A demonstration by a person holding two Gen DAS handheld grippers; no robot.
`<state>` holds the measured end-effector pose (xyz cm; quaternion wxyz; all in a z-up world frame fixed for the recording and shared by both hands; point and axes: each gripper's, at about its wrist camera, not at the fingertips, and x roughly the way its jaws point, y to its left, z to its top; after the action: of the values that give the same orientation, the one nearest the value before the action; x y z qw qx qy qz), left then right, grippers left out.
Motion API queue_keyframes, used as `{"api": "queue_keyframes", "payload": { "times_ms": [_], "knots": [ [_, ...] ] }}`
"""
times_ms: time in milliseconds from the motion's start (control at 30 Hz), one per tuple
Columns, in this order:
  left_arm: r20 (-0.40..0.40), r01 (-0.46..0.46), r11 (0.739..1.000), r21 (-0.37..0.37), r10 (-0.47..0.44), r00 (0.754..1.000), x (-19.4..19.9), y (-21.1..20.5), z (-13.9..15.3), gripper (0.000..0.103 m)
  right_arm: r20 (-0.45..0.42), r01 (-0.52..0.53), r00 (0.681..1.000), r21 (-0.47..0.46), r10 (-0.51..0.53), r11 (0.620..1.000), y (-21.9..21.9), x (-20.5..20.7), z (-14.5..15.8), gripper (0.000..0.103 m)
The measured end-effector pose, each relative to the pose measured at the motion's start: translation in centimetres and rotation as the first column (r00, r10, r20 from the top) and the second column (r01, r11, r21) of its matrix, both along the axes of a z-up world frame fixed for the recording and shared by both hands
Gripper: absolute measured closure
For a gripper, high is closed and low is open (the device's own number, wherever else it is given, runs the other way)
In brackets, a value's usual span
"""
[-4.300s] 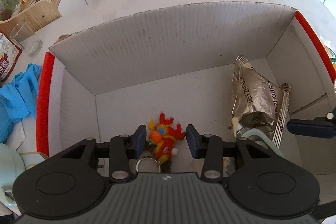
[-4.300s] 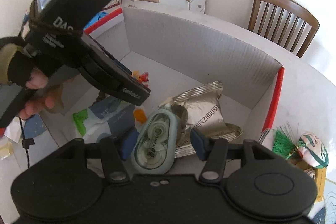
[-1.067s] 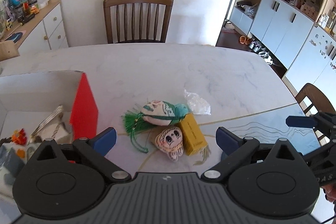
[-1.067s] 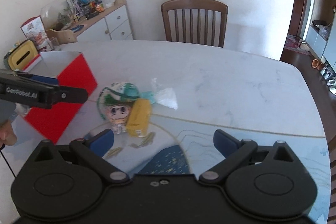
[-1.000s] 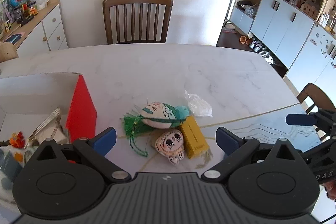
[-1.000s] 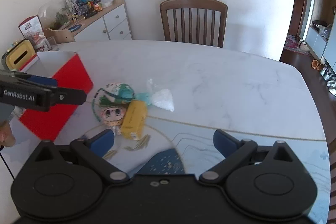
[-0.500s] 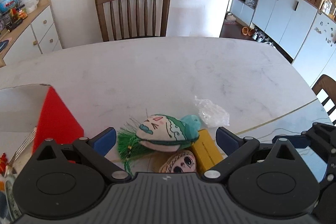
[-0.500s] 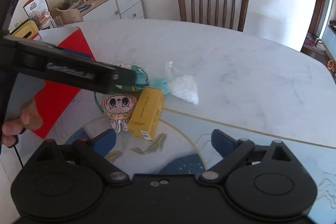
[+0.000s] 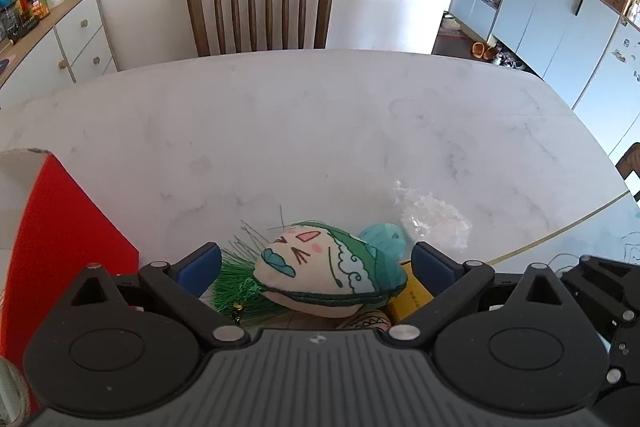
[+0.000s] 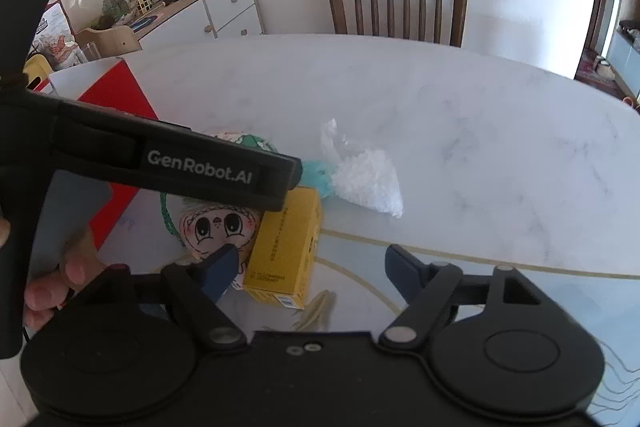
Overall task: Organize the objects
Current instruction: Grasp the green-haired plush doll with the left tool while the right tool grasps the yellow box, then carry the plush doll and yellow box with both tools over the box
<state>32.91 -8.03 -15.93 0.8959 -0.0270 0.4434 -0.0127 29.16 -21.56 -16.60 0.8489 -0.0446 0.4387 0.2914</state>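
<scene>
Over toy pile: left hand-held gripper (image 9: 316, 263) spread, lower around green-haired plush (image 9: 328, 273); right hand-held gripper (image 10: 310, 265) narrowing, seemingly empty.

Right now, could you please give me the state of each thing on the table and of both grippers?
Left gripper: open around the green plush.
Right gripper: open, just closing, astride the yellow box.
Face plush: lying beside the box.
Clear bag: crumpled, on the table.
Red box: open-topped.
</scene>
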Motion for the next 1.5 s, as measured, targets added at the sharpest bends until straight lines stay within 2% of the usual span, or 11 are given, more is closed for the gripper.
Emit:
{"api": "queue_keyframes", "payload": {
  "times_ms": [133, 300, 433, 500, 567, 600, 667, 1000, 1500],
  "knots": [
    [-0.005, -0.013, 1.000, 0.007, 0.013, 1.000, 0.3, 0.2, -0.5, 0.001, -0.023, -0.017, 1.000, 0.002, 0.017, 1.000, 0.0, -0.1, -0.6, 0.034],
    [0.009, -0.017, 1.000, 0.011, 0.017, 1.000, 0.2, 0.4, -0.7, 0.002, -0.038, -0.023, 0.999, 0.024, 0.024, 0.999, -0.4, -0.1, -0.8, 0.052],
    [0.025, -0.028, 0.999, 0.017, 0.027, 0.999, 0.0, 0.2, -0.8, 0.003, -0.055, -0.018, 0.998, 0.038, 0.020, 0.999, -0.2, 0.1, -1.1, 0.057],
    [0.030, -0.030, 0.999, 0.012, 0.030, 0.999, -0.1, 0.2, -0.8, 0.009, -0.045, -0.019, 0.999, 0.034, 0.020, 0.999, 0.1, 0.1, -1.1, 0.058],
    [0.028, -0.028, 1.000, 0.012, 0.028, 0.999, 0.0, 0.1, -0.7, 0.024, -0.038, -0.024, 0.999, 0.029, 0.025, 0.999, 0.3, 0.1, -1.1, 0.063],
    [0.025, -0.026, 1.000, 0.013, 0.026, 0.999, -0.1, 0.1, -0.7, 0.028, -0.036, -0.024, 0.999, 0.027, 0.025, 0.999, 0.4, 0.2, -1.1, 0.066],
    [0.023, -0.027, 1.000, 0.008, 0.027, 0.999, -0.1, 0.2, -0.7, 0.032, -0.044, -0.024, 0.999, 0.036, 0.026, 0.999, 0.4, 0.2, -1.0, 0.072],
    [0.043, -0.032, 0.999, -0.035, 0.034, 0.999, -0.6, 0.8, 1.0, 0.036, -0.032, -0.002, 0.999, 0.047, 0.004, 0.999, -0.1, -0.1, 0.1, 0.075],
    [0.074, -0.045, 0.990, -0.137, 0.055, 0.996, -4.1, 1.8, 7.2, 0.036, 0.008, 0.012, 1.000, 0.058, -0.013, 0.998, -2.2, -3.5, 5.0, 0.075]
  ]
}}
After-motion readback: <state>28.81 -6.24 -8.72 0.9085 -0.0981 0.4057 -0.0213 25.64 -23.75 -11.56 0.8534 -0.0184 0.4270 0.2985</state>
